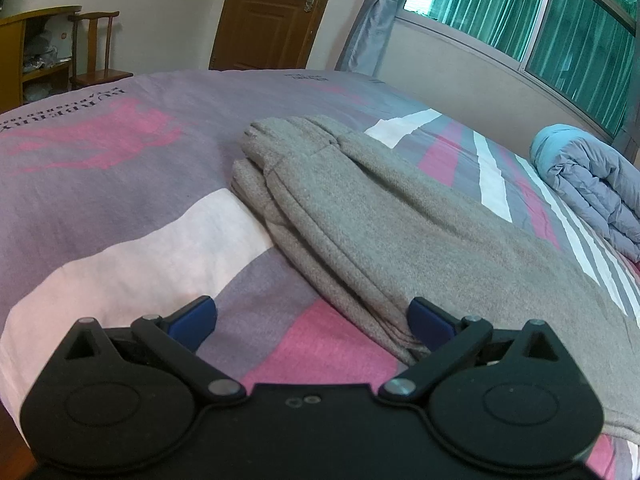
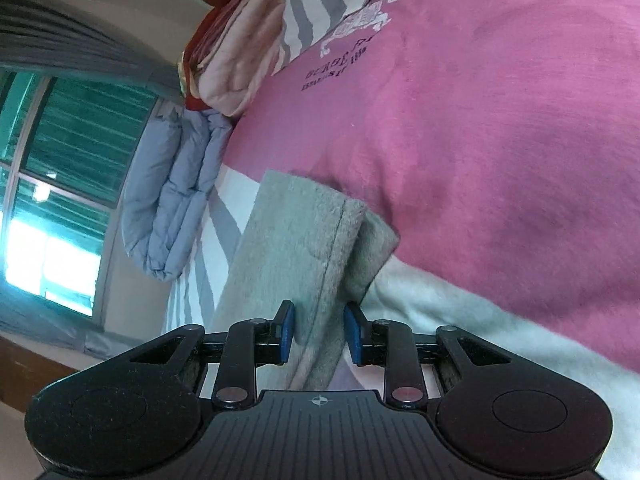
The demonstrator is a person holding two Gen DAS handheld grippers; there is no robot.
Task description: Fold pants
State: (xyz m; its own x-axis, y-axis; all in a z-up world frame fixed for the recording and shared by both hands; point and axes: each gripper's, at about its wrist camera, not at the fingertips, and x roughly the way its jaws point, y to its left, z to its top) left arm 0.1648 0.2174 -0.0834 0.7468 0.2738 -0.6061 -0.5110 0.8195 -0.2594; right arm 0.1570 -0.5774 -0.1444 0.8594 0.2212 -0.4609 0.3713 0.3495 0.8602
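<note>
Grey fleece pants (image 1: pixel 392 216) lie folded lengthwise on the bed, with the waistband end far away. My left gripper (image 1: pixel 312 322) is open wide just above the sheet, and its right pad sits at the pants' near left edge. In the right wrist view the pants' leg end (image 2: pixel 304 240) runs between the blue pads of my right gripper (image 2: pixel 319 332). The jaws are part closed around the cloth edge, and small gaps show on both sides. The pants' hem corner is folded over ahead of the pads.
The bed sheet (image 1: pixel 120 184) is purple, pink and white. A rolled blue-grey quilt (image 1: pixel 588 184) lies at the window side and also shows in the right wrist view (image 2: pixel 176 184). A pink blanket pile (image 2: pixel 236 52) lies farther off. A chair (image 1: pixel 96 52) and a door (image 1: pixel 272 12) stand beyond the bed.
</note>
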